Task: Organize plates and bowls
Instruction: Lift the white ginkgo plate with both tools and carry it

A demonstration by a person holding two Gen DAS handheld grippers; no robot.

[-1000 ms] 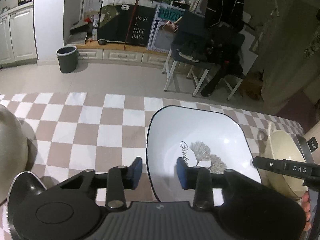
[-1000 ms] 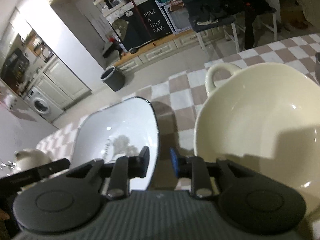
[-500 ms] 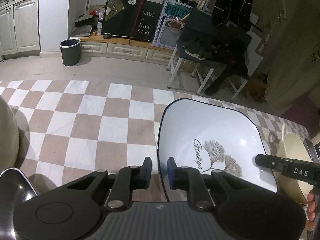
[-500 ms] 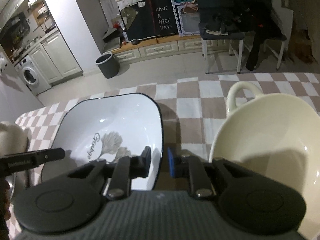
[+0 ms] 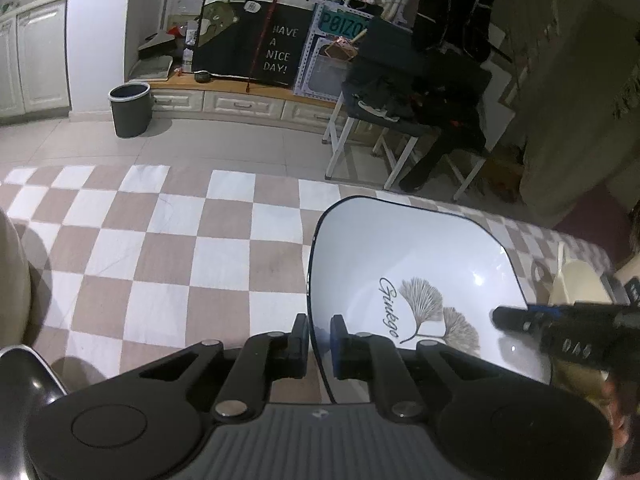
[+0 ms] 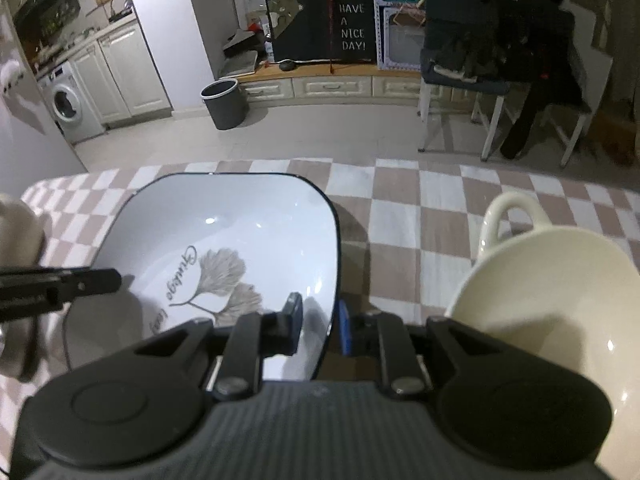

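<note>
A white square plate (image 5: pixel 404 264) with a dark rim and a ginkgo leaf print is held above the checkered tablecloth (image 5: pixel 160 248). My left gripper (image 5: pixel 319 334) is shut on its left rim. My right gripper (image 6: pixel 319 318) is shut on its right rim; the plate shows in the right wrist view (image 6: pixel 224 236). A cream bowl with a loop handle (image 6: pixel 548 292) sits just right of the right gripper, and its edge shows in the left wrist view (image 5: pixel 576 284). Each gripper's fingers show over the plate in the other's view.
A cream vessel (image 5: pixel 12 276) stands at the table's left edge, and a shiny dark bowl (image 5: pixel 24 376) sits at the lower left. Beyond the table's far edge are a tiled floor, a grey bin (image 5: pixel 130 110) and a laden chair (image 5: pixel 416 92).
My left gripper closed on the plate's left rim. My right gripper swung onto the right rim and now grips it. The plate has come up off the cloth.
</note>
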